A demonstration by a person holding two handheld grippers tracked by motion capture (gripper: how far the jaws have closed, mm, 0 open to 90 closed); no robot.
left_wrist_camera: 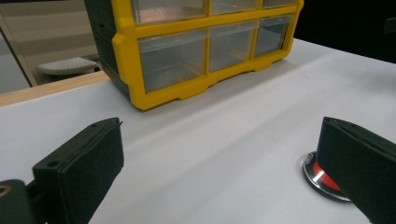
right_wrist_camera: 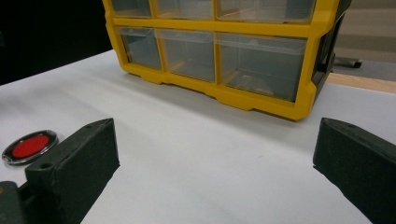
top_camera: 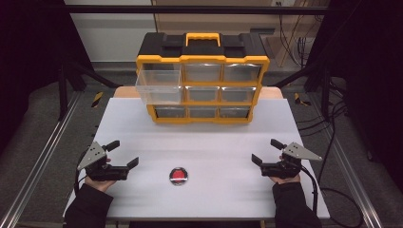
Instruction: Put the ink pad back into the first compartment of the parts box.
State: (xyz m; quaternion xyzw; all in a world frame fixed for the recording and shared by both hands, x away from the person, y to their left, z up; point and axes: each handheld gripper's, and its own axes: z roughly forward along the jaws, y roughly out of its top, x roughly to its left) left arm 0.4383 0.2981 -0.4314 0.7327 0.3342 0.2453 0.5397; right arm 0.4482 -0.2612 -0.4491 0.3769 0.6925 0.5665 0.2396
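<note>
Both grippers, left gripper [top_camera: 124, 154] and right gripper [top_camera: 266, 151], sit with jaws wide apart, empty. The little red-topped disc [top_camera: 178, 175] near the table's front edge looks light, slick; pinch its rim.

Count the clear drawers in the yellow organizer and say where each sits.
9, in a three-by-three grid in the organizer: three along the top, three in the middle, three along the bottom. The top-left drawer is pulled out toward the person; the other eight are pushed in.

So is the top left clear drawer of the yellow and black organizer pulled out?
Yes, in the high view the clear plastic top-left drawer juts forward from the yellow and black drawer organizer, while the other drawers sit flush.
</note>
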